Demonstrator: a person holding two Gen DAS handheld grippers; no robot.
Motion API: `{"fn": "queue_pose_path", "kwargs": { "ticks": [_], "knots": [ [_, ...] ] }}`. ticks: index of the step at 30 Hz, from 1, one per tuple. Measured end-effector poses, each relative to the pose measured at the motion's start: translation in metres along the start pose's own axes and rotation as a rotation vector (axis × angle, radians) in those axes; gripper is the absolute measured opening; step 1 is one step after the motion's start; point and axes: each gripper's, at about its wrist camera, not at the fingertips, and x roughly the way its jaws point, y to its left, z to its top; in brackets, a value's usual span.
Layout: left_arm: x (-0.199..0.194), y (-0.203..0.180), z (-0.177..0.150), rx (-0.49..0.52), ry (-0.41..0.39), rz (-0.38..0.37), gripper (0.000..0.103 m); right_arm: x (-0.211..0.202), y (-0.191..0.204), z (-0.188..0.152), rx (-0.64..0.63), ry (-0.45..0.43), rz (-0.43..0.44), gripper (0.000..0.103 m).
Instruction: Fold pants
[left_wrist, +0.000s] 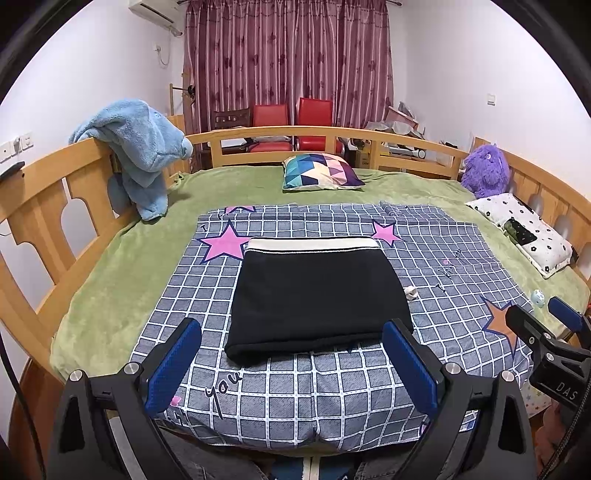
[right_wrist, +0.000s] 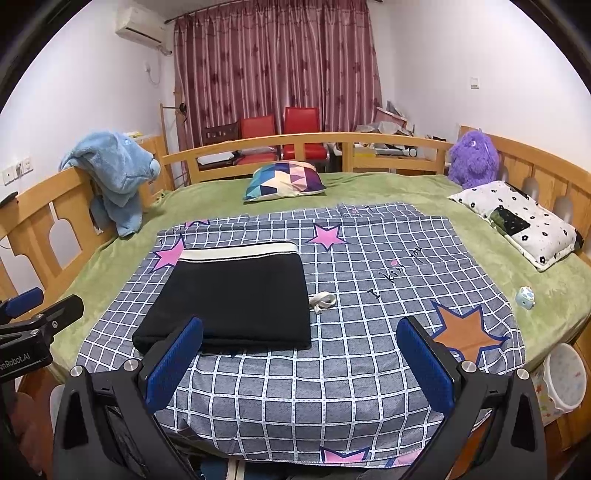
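Observation:
The black pants (left_wrist: 317, 299) lie folded into a neat rectangle on the grey checked sheet (left_wrist: 295, 398), white waistband at the far edge. In the right wrist view the pants (right_wrist: 236, 299) sit left of centre, with a white drawstring (right_wrist: 322, 301) poking out at their right side. My left gripper (left_wrist: 295, 332) is open and empty, hovering just before the pants' near edge. My right gripper (right_wrist: 301, 328) is open and empty, to the right of the pants' near corner. Each gripper shows at the edge of the other's view.
A green blanket (left_wrist: 110, 266) covers the bed inside a wooden rail (left_wrist: 44, 192). A blue plush towel (left_wrist: 140, 147) hangs on the left rail. A patterned cushion (left_wrist: 321, 171), purple plush toy (left_wrist: 485, 170), white pillow (left_wrist: 524, 232) and small blue toy (right_wrist: 524, 296) lie around.

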Motion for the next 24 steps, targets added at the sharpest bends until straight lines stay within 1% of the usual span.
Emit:
{"fn": "queue_pose_path", "kwargs": {
  "ticks": [24],
  "knots": [
    [-0.0068, -0.0023, 0.0017, -0.012, -0.017, 0.008, 0.099, -0.003, 0.0063, 0.0012, 0.004, -0.01, 0.005, 0.103]
  ]
}}
